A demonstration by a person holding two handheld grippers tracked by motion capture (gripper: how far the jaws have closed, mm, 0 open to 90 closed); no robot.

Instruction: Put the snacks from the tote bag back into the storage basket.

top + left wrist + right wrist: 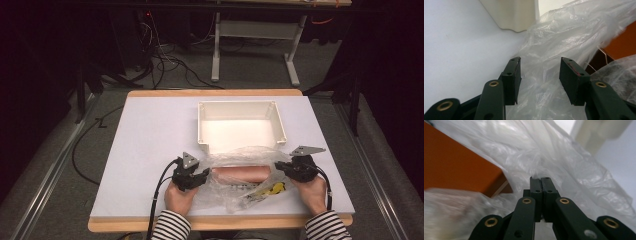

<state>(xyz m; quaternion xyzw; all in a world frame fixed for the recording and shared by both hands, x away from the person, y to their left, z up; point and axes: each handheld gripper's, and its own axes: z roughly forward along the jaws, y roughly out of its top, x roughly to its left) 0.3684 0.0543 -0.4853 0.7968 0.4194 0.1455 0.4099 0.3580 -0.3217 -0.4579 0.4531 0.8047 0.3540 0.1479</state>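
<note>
Looking down from the high view, a crumpled clear plastic bag [240, 172] lies on the white table [145, 150] just in front of an empty white tray [240, 125], with a long orange-pink box [240, 174] inside it and a small yellow-and-black item [272, 189] near its front edge; the left gripper [202, 175] sits at the bag's left end and the right gripper [276, 166] at its right end, so the work appears barely begun, with the box bagged and nothing in the tray. In the left gripper view, the jaws stand apart with loose film [541, 82] lying between them, the pads not pressing on it, and the tray's corner [511, 15] rises beyond. In the right gripper view, the jaws are pressed together at the edge of the plastic [544, 157], likely pinching a fold, though the film between the pads cannot be made out; the orange box [456, 167] shows at the left. By my reading, opening the bag, freeing the box and setting it in the tray all remain.
</note>
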